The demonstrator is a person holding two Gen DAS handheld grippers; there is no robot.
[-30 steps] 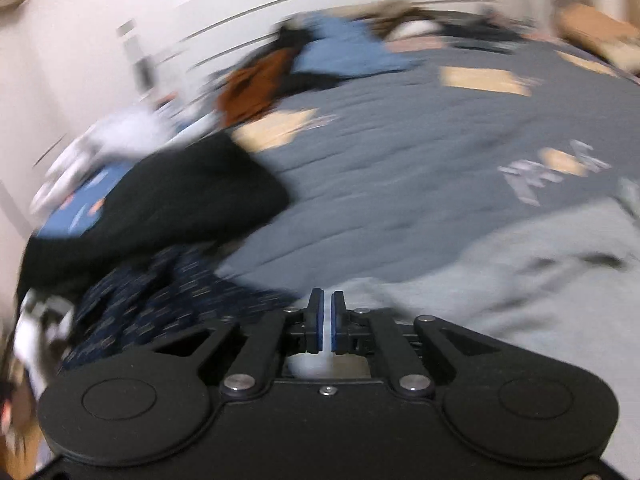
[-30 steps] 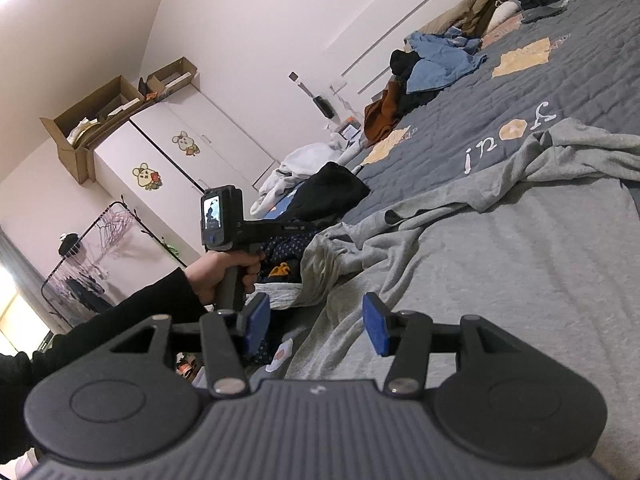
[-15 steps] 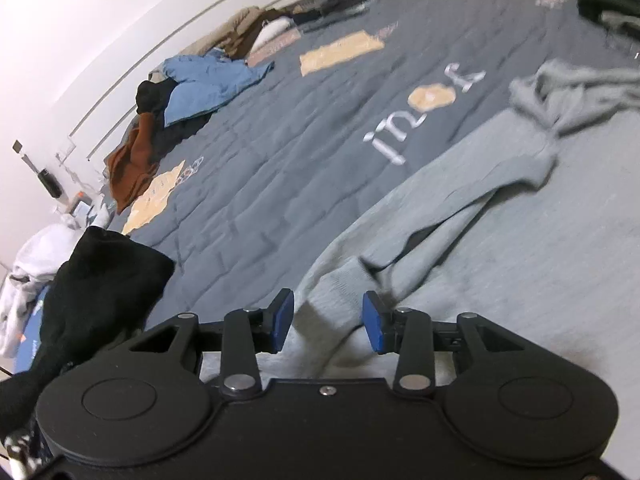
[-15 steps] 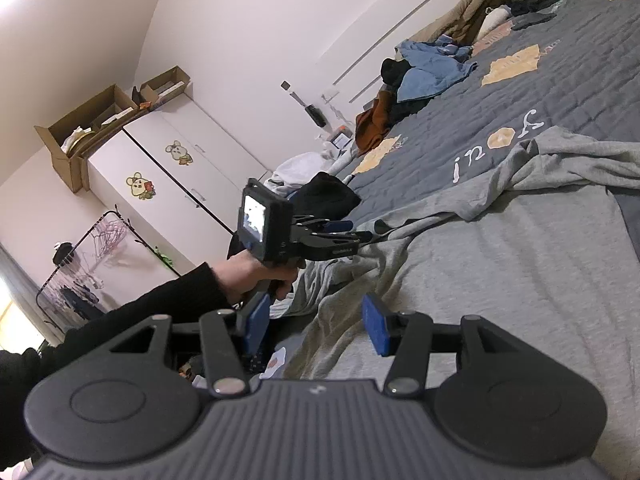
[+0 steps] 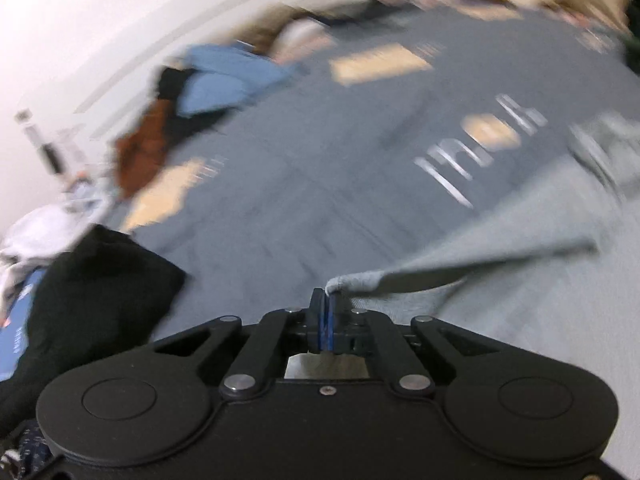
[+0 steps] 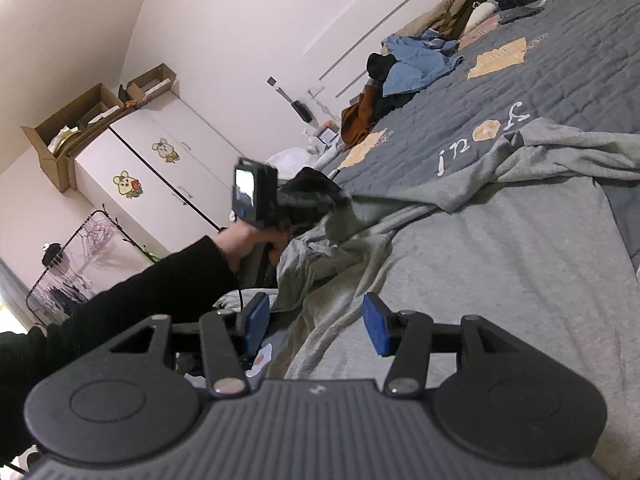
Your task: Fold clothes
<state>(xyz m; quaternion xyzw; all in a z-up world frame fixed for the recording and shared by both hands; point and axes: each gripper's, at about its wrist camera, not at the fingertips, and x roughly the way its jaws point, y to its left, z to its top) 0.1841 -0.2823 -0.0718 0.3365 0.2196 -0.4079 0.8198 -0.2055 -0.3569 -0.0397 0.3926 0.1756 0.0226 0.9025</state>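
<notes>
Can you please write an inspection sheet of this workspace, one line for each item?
Surface: dark grey quilted bedspread with tan patches and white lettering.
Job's things: light grey knit sweatshirt spread out, wrinkled.
Clutter: blue denim garment, rust-brown garment, black garment along the bed's far edge.
Grippers: left claw shut on a fold of the sweatshirt; right claw open, nothing between the pads.
Cables: thin black cable below the left hand.
Surroundings: white wardrobe with mouse stickers, cardboard boxes on top, clothes rack.

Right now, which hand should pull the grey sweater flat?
Probably the left. The left hand-held gripper is shut on the grey sweater at its edge; the right hand-held gripper hangs open above it, holding nothing.
</notes>
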